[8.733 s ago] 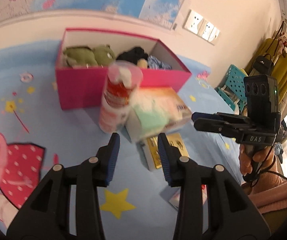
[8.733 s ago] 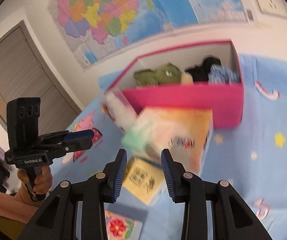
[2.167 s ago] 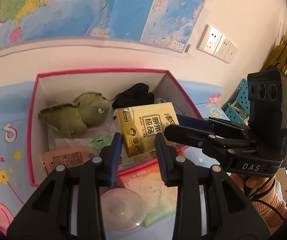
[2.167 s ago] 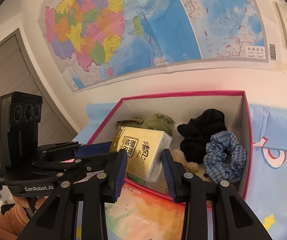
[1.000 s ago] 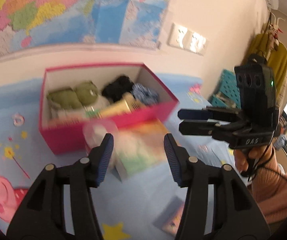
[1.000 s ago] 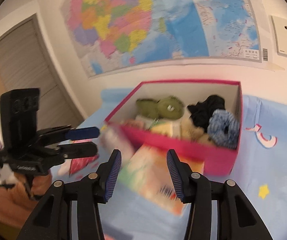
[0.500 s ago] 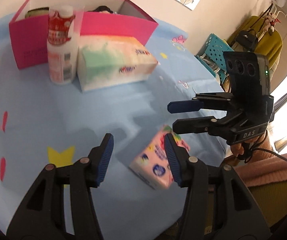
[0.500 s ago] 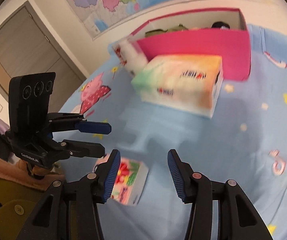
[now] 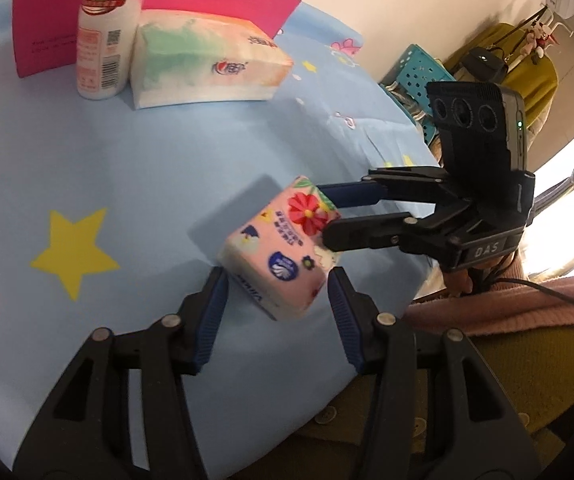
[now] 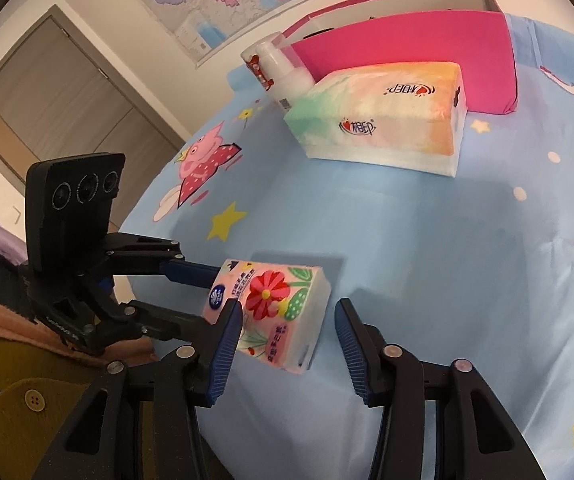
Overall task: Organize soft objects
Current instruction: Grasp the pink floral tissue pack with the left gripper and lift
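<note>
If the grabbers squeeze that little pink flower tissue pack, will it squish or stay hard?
The pink tissue pack will probably squish a bit: it looks like soft paper in thin wrapping. That shiny wrapping may be slippery against the fingers. It is likely light, and its flat sides mean it shouldn't roll on the blue cloth.

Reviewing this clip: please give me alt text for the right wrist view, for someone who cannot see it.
A small floral tissue pack lies on a blue cartoon-print sheet, between the closing right gripper and left gripper, which reaches in from the left. Behind stand a large tissue pack, white bottle and pink box.
</note>
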The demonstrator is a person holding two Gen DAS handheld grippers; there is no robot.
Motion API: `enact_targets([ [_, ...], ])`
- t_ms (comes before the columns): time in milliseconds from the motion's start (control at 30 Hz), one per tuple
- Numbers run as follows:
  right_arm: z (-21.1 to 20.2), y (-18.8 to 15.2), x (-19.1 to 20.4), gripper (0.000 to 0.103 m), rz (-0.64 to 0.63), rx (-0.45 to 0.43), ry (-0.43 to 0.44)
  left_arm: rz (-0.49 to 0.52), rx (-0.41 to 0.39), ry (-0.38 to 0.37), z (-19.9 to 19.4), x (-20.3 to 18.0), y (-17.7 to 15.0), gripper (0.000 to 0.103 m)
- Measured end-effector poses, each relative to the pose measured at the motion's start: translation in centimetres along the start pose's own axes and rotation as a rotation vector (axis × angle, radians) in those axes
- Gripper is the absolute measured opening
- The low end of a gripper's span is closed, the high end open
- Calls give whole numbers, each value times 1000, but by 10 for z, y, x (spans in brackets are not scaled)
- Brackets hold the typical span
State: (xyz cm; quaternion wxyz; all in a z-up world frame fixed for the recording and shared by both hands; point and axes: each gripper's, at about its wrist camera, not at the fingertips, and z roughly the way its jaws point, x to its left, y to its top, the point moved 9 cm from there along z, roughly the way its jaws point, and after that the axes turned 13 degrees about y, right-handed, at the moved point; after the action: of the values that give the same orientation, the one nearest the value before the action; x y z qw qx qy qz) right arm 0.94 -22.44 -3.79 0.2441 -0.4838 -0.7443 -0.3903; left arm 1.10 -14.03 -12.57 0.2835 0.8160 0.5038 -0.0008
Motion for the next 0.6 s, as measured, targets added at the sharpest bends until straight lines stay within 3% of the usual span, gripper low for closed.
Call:
enact_targets([
  [67, 4, -1, 1, 41, 2, 3, 0, 9, 5, 0, 1, -3, -1, 43],
  [500, -1, 11, -3, 33, 23, -66, -35, -29, -42, 37, -1, 10, 21, 40],
  [600, -1, 18, -8, 33, 36, -87, -46, -44, -58, 56, 0, 18, 30, 33],
])
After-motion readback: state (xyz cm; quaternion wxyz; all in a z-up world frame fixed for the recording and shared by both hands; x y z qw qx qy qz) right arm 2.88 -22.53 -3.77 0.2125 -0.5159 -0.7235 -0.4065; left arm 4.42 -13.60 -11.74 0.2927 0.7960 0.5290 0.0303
